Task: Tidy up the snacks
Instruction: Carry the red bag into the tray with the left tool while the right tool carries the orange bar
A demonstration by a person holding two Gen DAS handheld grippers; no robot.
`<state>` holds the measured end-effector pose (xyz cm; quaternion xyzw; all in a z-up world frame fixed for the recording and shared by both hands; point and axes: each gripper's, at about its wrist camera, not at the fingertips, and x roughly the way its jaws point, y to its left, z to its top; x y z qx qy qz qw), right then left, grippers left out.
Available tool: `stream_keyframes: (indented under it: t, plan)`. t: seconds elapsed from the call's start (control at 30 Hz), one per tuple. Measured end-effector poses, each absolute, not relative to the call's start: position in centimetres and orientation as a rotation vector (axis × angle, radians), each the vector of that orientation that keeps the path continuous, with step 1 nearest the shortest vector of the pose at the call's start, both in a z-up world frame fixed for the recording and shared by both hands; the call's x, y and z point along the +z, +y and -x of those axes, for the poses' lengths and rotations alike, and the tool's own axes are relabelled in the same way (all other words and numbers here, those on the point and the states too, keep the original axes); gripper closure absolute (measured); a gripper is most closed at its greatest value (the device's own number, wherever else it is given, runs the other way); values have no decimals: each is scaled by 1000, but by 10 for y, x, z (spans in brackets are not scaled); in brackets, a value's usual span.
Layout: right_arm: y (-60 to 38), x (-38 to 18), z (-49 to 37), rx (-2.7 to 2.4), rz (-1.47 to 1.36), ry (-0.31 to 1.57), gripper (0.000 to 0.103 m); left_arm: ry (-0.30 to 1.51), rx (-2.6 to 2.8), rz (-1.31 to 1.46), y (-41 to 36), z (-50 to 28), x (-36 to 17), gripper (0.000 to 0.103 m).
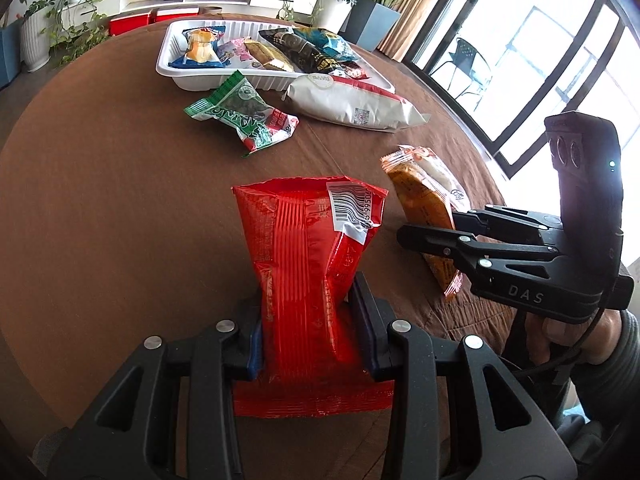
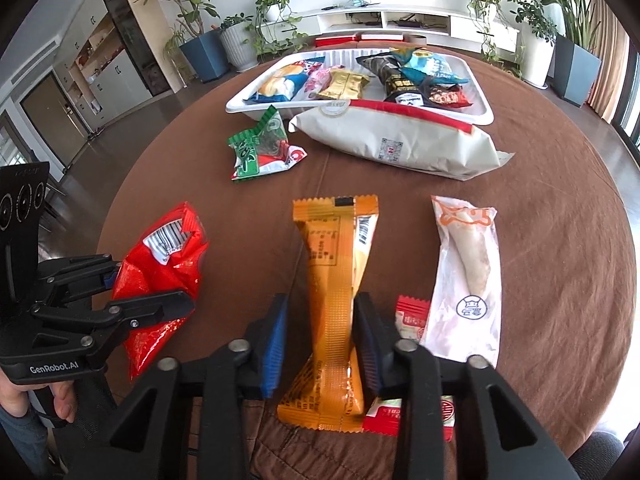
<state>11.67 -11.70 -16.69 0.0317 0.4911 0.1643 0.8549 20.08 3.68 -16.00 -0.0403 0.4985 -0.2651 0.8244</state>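
Observation:
My left gripper (image 1: 310, 320) is shut on a red snack packet (image 1: 312, 248), which is pinched at its waist; the packet also shows in the right wrist view (image 2: 160, 276). My right gripper (image 2: 320, 332) is shut on an orange snack bar (image 2: 336, 280), also seen in the left wrist view (image 1: 424, 200). A white tray (image 2: 240, 104) with several snacks stands at the far side of the round brown table (image 2: 560, 240). A green packet (image 2: 260, 148) and a big white bag (image 2: 400, 144) lie in front of the tray.
A pale long packet (image 2: 468, 276) lies right of the orange bar, with a small red-and-white sachet (image 2: 412, 316) beside my right finger. Potted plants (image 2: 236, 40) and a white shelf (image 2: 420, 20) stand beyond the table. Windows (image 1: 560, 48) are on the right.

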Motion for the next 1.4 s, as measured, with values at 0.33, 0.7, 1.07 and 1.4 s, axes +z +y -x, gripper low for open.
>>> stream_keyframes:
  t: [0.33,0.7,1.07,1.4]
  plan:
    - [-126,-166,-117,358,-155,1030,87,1056,-574,120,39,-199,-159,69]
    - [-144,-147,-112,429,-344,1009,87,1037,-591,174,47,-200,-151,69]
    - [-174,-142,-111,419,-460,994,87,1017,-577,228,65,-207,-142,69]
    - [-249,-106,-141,273,-517,882,87,929,-508,211,101,-252,-94,69]
